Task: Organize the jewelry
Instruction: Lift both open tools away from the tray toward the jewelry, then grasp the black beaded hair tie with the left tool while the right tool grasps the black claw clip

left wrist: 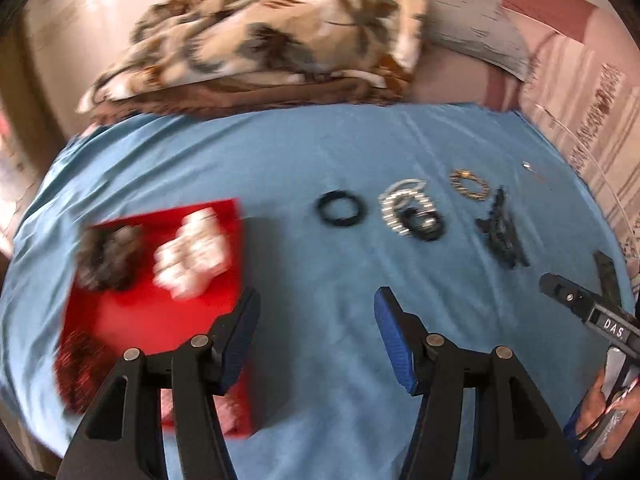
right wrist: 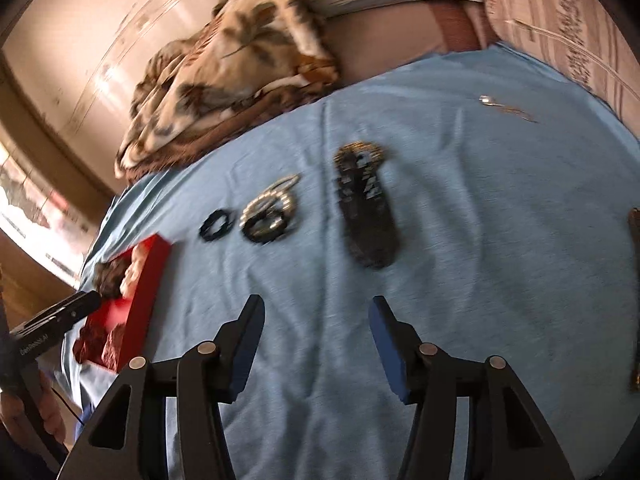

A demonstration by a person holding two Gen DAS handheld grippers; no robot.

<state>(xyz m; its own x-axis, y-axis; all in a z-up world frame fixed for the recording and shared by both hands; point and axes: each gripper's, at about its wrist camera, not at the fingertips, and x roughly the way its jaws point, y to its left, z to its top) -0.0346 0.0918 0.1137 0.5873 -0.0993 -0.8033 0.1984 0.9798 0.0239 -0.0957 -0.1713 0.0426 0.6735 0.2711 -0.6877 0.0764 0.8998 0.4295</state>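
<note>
1. One red box [left wrist: 168, 304] on the blue cloth [left wrist: 320, 152], holding blurred jewelry.
2. Beside the box: one black ring [left wrist: 340, 209], then one bangle cluster [left wrist: 412, 212], one gold bracelet [left wrist: 469, 184], one black clip [left wrist: 500, 236].
3. Left claw [left wrist: 316, 320] and right claw [right wrist: 316, 326]: both apart, empty.

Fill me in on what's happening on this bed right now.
A person holds a gripper in each hand over a blue cloth, sorting jewelry. The left gripper and right gripper both have open jaws with nothing between them. A red box on the left already holds some pieces. A black ring, a cluster of beaded bracelets and a black hair clip lie loose on the cloth.
</note>
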